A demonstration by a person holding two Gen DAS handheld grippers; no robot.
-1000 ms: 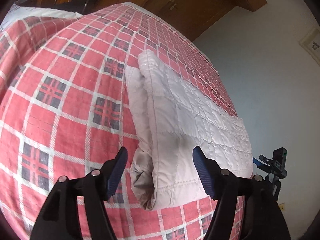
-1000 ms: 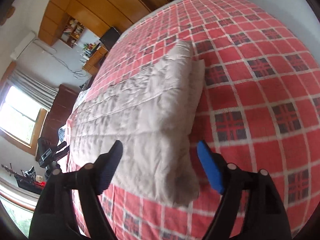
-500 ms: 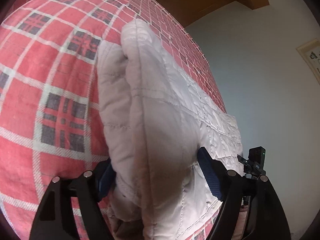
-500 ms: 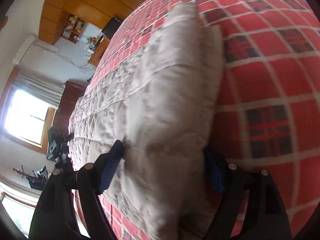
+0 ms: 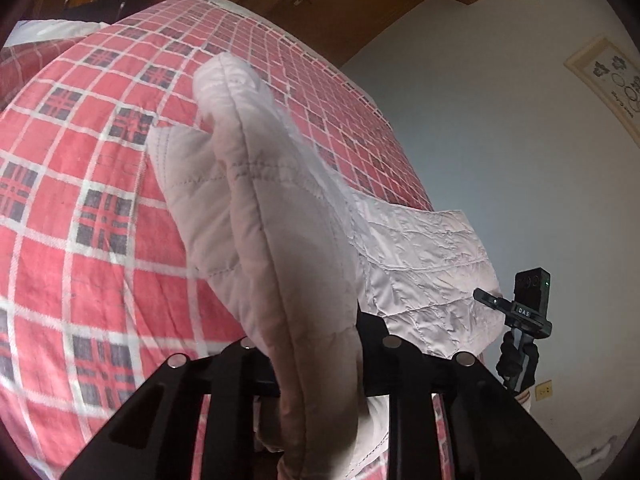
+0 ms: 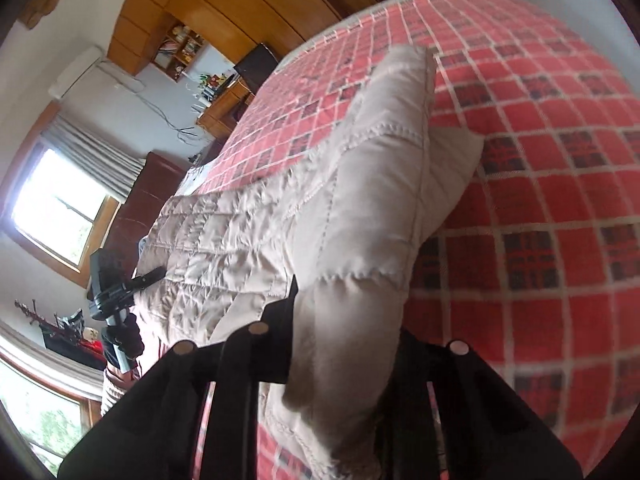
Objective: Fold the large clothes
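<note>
Both grippers are clamped onto the quilted jacket (image 5: 280, 240), one at each end of its near edge: the left gripper (image 5: 316, 344) has its jaws closed on a thick padded fold, and the right gripper (image 6: 344, 344) is pinching the other end the same way. The rest of the jacket lies across the red plaid bed (image 5: 80, 220), with the near edge raised off it. My take for doing this fold well: lift both ends evenly, carry the edge over together so the layers stay stacked, and don't let the puffy fabric slip out of the jaws before it lands flat
</note>
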